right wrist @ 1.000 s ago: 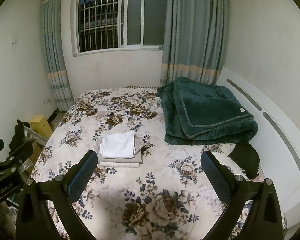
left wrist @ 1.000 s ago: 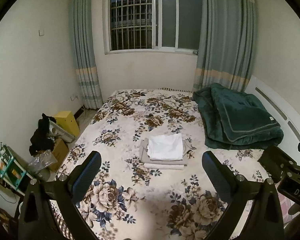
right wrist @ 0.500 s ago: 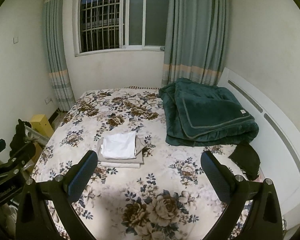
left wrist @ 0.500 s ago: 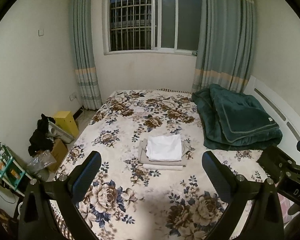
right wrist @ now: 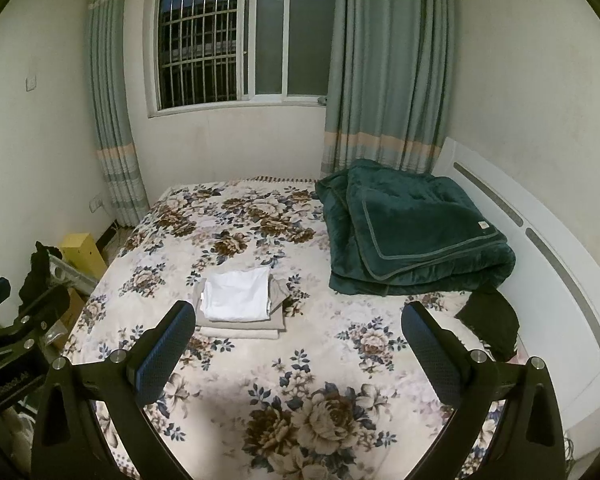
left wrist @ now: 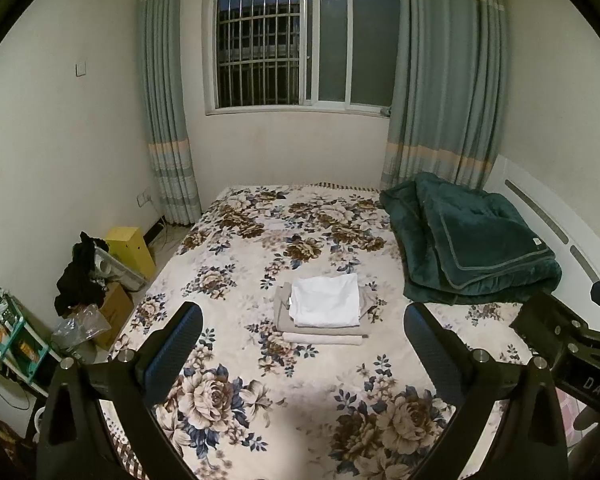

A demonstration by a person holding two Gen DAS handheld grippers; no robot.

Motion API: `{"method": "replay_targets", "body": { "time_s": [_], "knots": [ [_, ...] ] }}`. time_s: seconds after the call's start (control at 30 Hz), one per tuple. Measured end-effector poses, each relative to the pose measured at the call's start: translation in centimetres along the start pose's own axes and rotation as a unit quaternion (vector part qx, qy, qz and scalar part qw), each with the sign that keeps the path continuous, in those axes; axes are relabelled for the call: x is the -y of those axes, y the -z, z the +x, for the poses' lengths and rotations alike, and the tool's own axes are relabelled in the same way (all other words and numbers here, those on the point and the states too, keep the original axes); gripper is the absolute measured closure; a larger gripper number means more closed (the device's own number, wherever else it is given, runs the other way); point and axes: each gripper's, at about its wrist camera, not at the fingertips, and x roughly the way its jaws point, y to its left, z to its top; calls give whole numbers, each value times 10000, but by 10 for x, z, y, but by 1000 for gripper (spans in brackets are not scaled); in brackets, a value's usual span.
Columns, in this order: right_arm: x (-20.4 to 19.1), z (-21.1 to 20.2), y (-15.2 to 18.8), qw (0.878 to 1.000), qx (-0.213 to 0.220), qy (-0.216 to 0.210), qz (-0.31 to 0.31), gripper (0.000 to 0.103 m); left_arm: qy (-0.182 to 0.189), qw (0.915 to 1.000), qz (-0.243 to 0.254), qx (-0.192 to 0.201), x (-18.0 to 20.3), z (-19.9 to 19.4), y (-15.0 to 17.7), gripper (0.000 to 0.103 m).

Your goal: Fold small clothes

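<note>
A small stack of folded clothes lies mid-bed: a white piece [left wrist: 326, 300] [right wrist: 237, 294] on top of beige ones [left wrist: 320, 333] [right wrist: 240, 326]. A crumpled black garment [right wrist: 489, 320] lies at the bed's right edge by the headboard. My left gripper [left wrist: 303, 346] hovers open over the near part of the bed, well short of the stack, nothing between its fingers. My right gripper [right wrist: 298, 344] is open too, empty, to the right of the stack. Each gripper's body shows at the edge of the other's view.
A floral bedspread [left wrist: 268, 248] covers the bed. A folded dark green blanket [left wrist: 472, 240] [right wrist: 412, 236] sits at the back right against the white headboard [right wrist: 540, 232]. Left of the bed are a yellow box [left wrist: 130, 246], cardboard boxes and black cloth [left wrist: 80, 276].
Both grippers have drawn back and tilted up slightly, so the bed and stack sit a little lower and farther in view. Nothing on the bed has moved.
</note>
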Motion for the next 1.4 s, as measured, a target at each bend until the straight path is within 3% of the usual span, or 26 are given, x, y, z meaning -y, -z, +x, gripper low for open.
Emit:
{"method": "replay_targets", "body": {
  "time_s": [1.4],
  "knots": [
    [2,-2,-1,10000,-3,19,34,0,-110,9999,-2,63,12,-4,-2,0]
  ]
}}
